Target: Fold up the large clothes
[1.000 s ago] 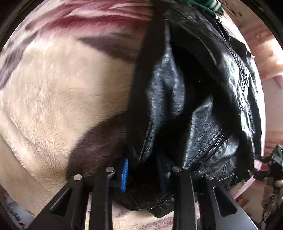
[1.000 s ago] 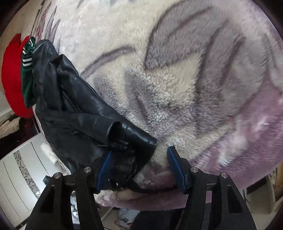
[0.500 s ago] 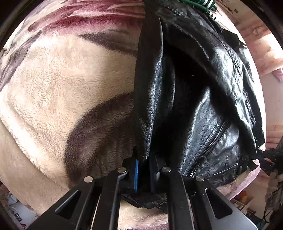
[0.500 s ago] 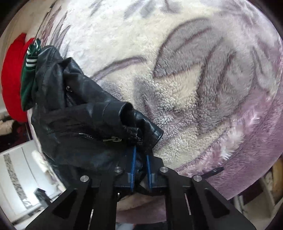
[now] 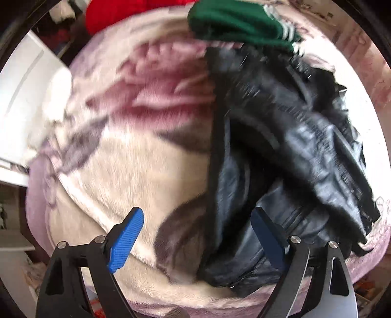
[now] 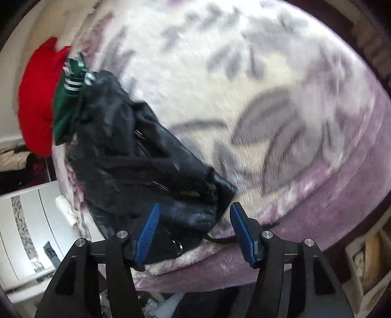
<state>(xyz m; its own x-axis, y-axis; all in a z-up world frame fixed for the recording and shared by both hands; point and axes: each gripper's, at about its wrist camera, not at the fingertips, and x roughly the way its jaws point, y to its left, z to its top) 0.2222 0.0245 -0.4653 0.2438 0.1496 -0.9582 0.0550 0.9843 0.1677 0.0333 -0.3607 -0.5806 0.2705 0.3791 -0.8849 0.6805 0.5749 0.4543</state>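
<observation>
A black leather jacket [image 5: 288, 156] lies bunched and creased on a fluffy blanket [image 5: 136, 156] patterned in cream, grey and purple, near the blanket's edge (zips and a metal ring show among the folds). Beyond its far end sit a green garment with white stripes [image 5: 234, 22] and something red [image 6: 36, 102]. The left gripper [image 5: 198, 234] has just been opening; its blue pads stand wide, nothing pinched. The right gripper [image 6: 194, 227] has also just been opening, above the jacket's corner, not gripping it.
</observation>
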